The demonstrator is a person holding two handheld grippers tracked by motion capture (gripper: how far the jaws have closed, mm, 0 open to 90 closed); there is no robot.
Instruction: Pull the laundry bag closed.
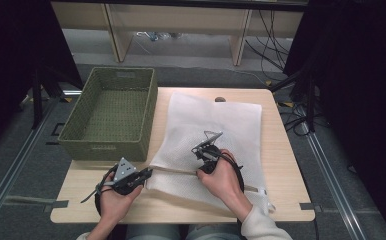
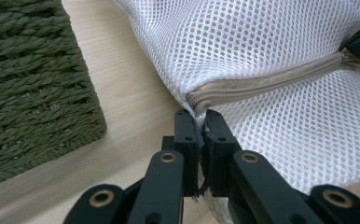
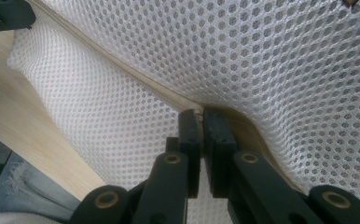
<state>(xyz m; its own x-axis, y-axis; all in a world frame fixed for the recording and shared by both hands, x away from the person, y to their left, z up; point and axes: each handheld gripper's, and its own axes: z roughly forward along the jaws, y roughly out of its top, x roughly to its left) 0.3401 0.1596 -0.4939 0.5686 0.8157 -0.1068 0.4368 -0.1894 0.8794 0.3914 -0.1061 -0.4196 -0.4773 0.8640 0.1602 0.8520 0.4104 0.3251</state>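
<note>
The person's two forearms come in over the near edge of the desk (image 1: 281,165), each hand wrapped round a hand-held gripper. The left hand-held gripper (image 1: 147,173) is clenched on the end of the beige zipper (image 2: 262,83), right at the near left corner of the white mesh bag (image 1: 216,125); in the left gripper view its jaws are pressed together on the fabric there. The right hand-held gripper (image 1: 201,172) is clamped on the same zipper farther along, its jaws pinching the tape where the mesh bulges up around them. The zipper runs taut between the two. The bag lies flat across the middle of the desk, its left edge just beside a green woven basket (image 1: 112,114) standing at the desk's far left corner
</note>
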